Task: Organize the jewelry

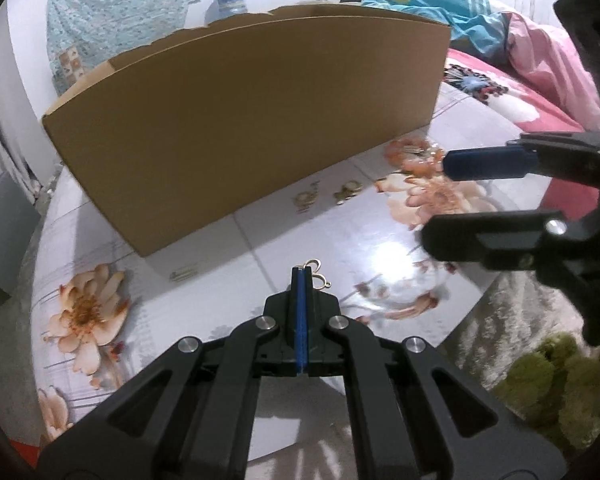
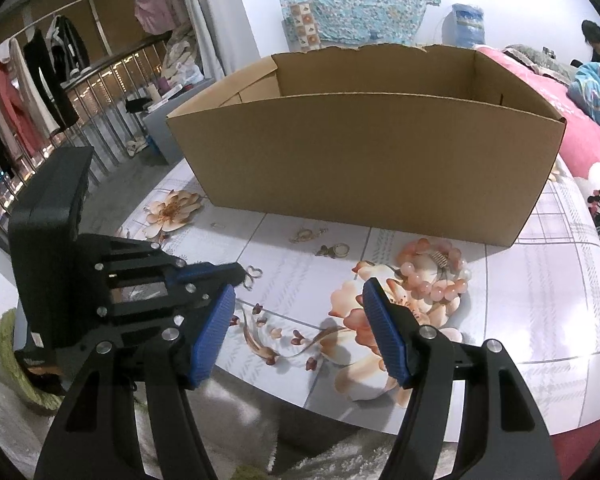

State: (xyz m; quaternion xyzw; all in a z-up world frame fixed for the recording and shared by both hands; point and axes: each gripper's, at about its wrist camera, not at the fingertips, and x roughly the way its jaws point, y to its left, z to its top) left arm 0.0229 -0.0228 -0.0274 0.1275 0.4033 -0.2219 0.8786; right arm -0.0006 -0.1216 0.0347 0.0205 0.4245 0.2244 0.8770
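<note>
Left tongs [image 1: 301, 276] clenched on a small gold heart-shaped charm [image 1: 318, 272]; blue pads pressed flat together, the wire loops of the charm sticking out past the tips on the right side. In the right wrist view the same charm [image 2: 252, 274] shows at the tip of the left tongs [image 2: 235, 270], low over the desk [image 1: 283, 236]; contact with the desk can't be judged.

Right tongs [image 2: 297, 330] released, jaws wide apart, nothing between them. They hang above the near edge of the desk, over the printed flower pattern.

Rest of the jewelry lies loose on the desk, in front of the cardboard box [image 2: 364, 152]:
- pink bead bracelet [image 2: 434, 274], coiled, near the box's front right part, just beyond the right finger of the right tongs
- gold ring with charm [image 2: 336, 250], between bracelet and box front
- gold linked piece [image 2: 306, 235], just left of the ring, near the box wall
- small pale clip-like item [image 2: 218, 225] near the box's front left corner; too small to identify

Box is open-topped, upright on the far half of the desk; what little of the inside shows is bare cardboard.
</note>
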